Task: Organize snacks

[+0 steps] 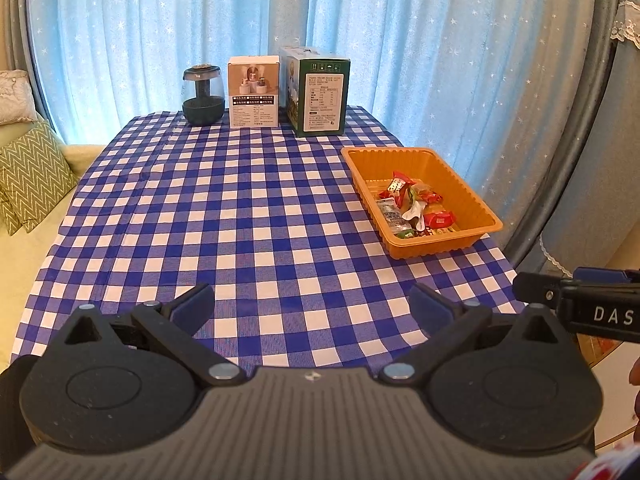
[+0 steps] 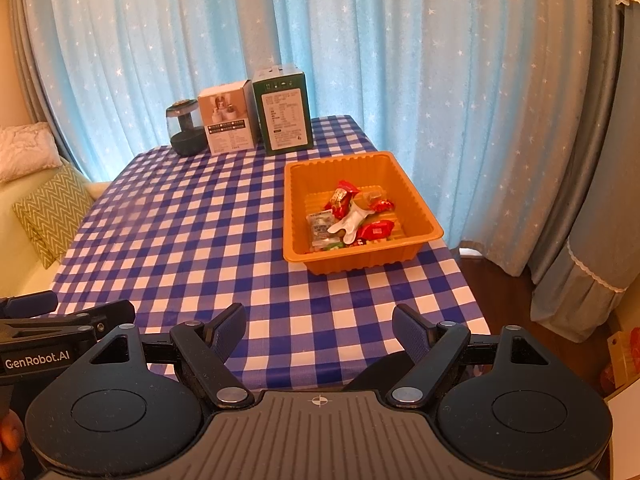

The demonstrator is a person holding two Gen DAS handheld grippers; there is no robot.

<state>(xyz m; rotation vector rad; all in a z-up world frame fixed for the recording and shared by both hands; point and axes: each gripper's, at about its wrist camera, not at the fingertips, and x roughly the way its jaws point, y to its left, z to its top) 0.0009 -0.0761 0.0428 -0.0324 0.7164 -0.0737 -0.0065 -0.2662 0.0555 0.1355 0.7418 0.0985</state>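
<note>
Nearest, left gripper [image 1: 312, 304]: jaws spread wide, empty.
Right gripper [image 2: 319, 326]: gaping, empty over tablecloth [image 2: 192, 216].
Right view only: wooden floor [image 2: 496, 280] past table edge.
Snacks [image 1: 412, 204]: in orange tray [image 1: 472, 194], right side.
Far edge: dark jar [image 1: 203, 94], white box [image 1: 253, 91], green box [image 1: 320, 92], unobstructed.

Beyond my black claw [image 2: 319, 330] with its blue pads [image 2: 229, 330], the table [image 2: 192, 216] wears blue-and-white check, the tray [image 2: 416, 204] is orange, its snacks [image 2: 352, 216] mostly red and white, the curtain [image 2: 400, 60] pale blue with white stars.
</note>
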